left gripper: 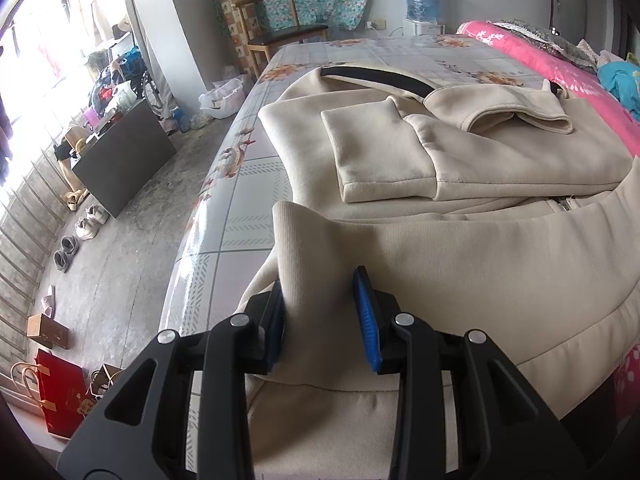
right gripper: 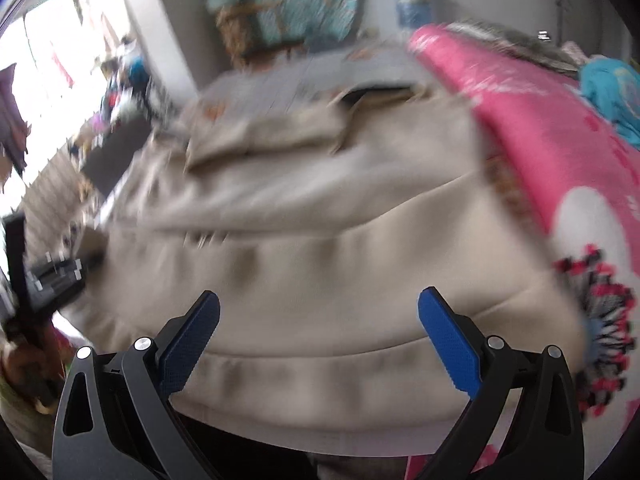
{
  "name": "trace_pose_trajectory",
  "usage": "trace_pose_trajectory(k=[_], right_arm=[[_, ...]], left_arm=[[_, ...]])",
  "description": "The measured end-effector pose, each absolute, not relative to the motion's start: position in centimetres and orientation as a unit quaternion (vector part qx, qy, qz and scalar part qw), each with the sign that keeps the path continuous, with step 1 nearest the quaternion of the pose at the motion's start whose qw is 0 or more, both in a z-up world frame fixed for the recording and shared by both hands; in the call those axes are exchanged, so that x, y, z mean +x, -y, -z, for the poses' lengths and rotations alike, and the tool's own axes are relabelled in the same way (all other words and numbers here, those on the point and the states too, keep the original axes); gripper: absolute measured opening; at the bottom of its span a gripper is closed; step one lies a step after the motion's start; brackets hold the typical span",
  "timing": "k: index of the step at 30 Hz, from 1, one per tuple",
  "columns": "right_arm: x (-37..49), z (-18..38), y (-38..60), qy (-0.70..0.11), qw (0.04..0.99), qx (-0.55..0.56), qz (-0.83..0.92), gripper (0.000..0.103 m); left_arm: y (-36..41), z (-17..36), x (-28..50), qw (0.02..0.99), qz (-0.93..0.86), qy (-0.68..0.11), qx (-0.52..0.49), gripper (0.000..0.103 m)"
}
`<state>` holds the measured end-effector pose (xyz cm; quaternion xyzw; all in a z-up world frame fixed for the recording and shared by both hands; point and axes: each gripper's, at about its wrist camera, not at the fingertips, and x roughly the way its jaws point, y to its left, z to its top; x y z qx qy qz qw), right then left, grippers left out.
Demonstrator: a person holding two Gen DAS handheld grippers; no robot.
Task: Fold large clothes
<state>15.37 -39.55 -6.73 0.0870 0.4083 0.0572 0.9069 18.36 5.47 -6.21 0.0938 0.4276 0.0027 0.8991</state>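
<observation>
The beige jacket (left gripper: 460,240) lies spread across the bed (left gripper: 248,184), its sleeves folded in over the chest and the hem nearest the camera. The left gripper (left gripper: 320,316) is pinching a raised fold of that hem — fabric bunched up between its blue pads (left gripper: 366,320). The right gripper (right gripper: 318,332) hangs over the hem with fingers spread wide, nothing between them — its view is smeared with blur. A pink quilt (right gripper: 540,140) lies alongside.
</observation>
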Motion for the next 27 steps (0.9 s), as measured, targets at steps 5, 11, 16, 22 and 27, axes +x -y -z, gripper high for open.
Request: trace_pose_trajectory(k=[5, 11, 16, 22, 27], right_arm=[[16.3, 5.2, 45.1, -0.395, 0.911, 0.118, -0.033, 0.09], [19.5, 6.7, 47.5, -0.416, 0.896, 0.144, -0.049, 0.069], [21.7, 8.0, 48.5, -0.429, 0.883, 0.175, -0.066, 0.059], [22.6, 9.2, 48.9, -0.439, 0.873, 0.196, -0.076, 0.053], [21.1, 9.1, 48.3, -0.446, 0.874, 0.179, -0.076, 0.046]], left_arm=[[-5.4, 6.4, 18.3, 0.901, -0.001, -0.423, 0.101, 0.032], [-5.2, 6.4, 18.4, 0.9, -0.004, -0.422, 0.106, 0.032], [-4.9, 6.5, 18.3, 0.901, -0.012, -0.419, 0.114, 0.034], [-4.7, 6.5, 18.3, 0.9, -0.017, -0.421, 0.111, 0.034], [-4.7, 6.5, 18.3, 0.9, -0.02, -0.421, 0.11, 0.034]])
